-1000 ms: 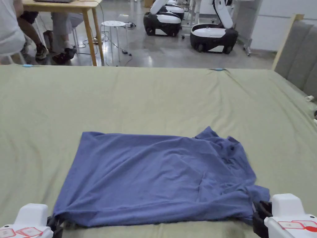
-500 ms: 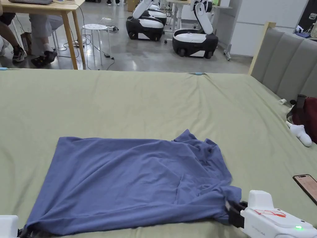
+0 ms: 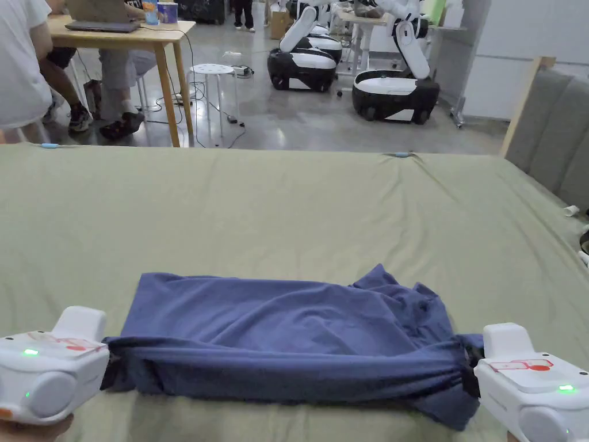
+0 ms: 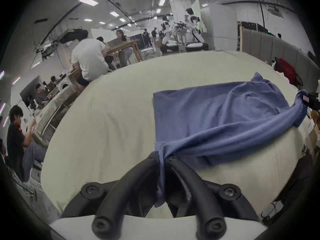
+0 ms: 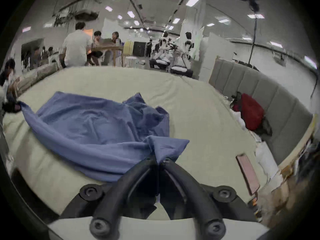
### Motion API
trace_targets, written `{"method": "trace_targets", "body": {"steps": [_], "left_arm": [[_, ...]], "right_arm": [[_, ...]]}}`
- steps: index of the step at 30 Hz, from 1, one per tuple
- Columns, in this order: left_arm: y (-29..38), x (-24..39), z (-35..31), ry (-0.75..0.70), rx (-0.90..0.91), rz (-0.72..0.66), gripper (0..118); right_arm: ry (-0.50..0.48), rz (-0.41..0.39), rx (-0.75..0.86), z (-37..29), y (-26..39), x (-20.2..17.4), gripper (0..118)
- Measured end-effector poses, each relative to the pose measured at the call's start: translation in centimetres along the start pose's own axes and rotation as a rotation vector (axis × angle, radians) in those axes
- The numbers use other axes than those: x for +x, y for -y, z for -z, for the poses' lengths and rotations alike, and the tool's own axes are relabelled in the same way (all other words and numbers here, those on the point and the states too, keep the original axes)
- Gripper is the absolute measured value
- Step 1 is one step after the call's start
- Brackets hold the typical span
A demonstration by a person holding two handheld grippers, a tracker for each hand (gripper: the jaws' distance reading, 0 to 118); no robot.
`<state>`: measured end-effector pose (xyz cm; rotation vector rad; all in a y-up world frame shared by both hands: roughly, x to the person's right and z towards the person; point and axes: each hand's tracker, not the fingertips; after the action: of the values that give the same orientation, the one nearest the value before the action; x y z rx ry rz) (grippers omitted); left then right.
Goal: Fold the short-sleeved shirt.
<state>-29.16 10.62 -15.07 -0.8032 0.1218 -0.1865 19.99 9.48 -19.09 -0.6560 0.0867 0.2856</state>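
- Comparing with a second ago, we see the blue shirt (image 3: 287, 339) no longer flat on the green bed sheet (image 3: 287, 213) — its near edge is now lifted into a taut band while the far part lies on the sheet.
- Our left gripper (image 4: 161, 159) has both jaws pressed on the shirt's near left corner; our right gripper (image 5: 158, 159) pinches the near right corner the same way.
- A phone (image 5: 247, 172) lies on the sheet to the right, a red bag (image 5: 251, 112) by the grey headboard (image 3: 552, 132) — both well apart from the shirt.
- Beyond the bed, a wooden table (image 3: 126, 29), a white stool (image 3: 213, 72) and wheeled robots (image 3: 394, 95).
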Motion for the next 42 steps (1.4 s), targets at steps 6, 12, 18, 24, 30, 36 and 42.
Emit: {"method": "trace_targets", "body": {"steps": [6, 12, 18, 24, 30, 36, 42], "left_arm": [[-2.7, 1.0, 7.2, 0.001, -0.151, -0.003, 3], [-0.8, 0.8, 3.9, -0.021, -0.061, -0.049, 71], [3.0, 3.9, -3.0, 0.018, 0.253, -0.104, 79], [5.7, 7.5, -4.0, -0.022, 0.292, -0.037, 1], [9.0, 3.7, -3.4, 0.014, 0.161, -0.147, 0], [9.8, -0.5, -2.1, 0.049, 0.129, -0.311, 0], [6.4, -0.8, 2.9, 0.097, 0.035, -0.355, 96]], "right_arm": [[-0.003, -0.038, -0.113, 7.0, -0.7, -1.0, 2], [-0.038, 0.029, -0.073, 4.2, -0.1, -0.1, 75], [-0.07, 0.068, 0.126, -2.0, 1.3, -1.8, 88], [-0.006, -0.077, 0.16, -4.0, 1.9, -5.7, 16], [-0.044, -0.057, 0.156, -5.4, 3.5, -5.5, 0], [-0.041, 0.013, 0.108, -3.6, 5.6, -4.0, 0], [-0.05, 0.057, 0.092, -2.5, 5.6, -3.2, 0]]}}
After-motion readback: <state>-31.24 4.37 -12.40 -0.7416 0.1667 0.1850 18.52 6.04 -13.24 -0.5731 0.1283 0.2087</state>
